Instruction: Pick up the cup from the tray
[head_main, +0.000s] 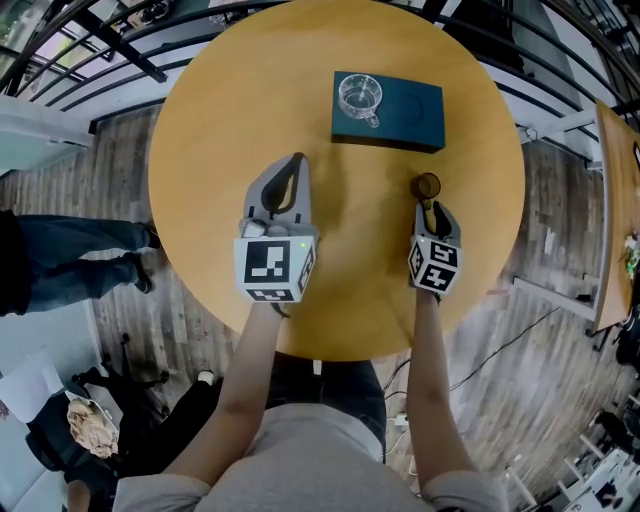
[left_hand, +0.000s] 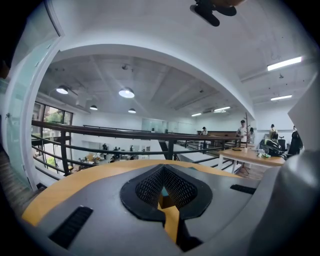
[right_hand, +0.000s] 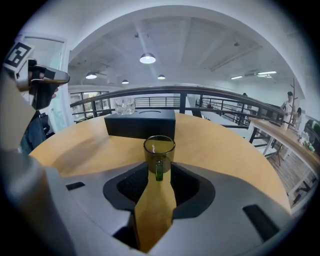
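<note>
The green cup (right_hand: 159, 149) stands off the tray (head_main: 410, 112) at three o'clock, loose between the wide-open jaws of the right gripper (right_hand: 159, 170), while the clear cup (head_main: 359, 96) at twelve likely awaits pickup and the left gripper (head_main: 295, 165) is closed and empty.

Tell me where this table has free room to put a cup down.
Free: the bare table left of the tray and beyond the left gripper; also the strip between both grippers. The tray's right half is bare. Crowded: the green cup stands at the right gripper, and the clear cup fills the tray's left end.
</note>
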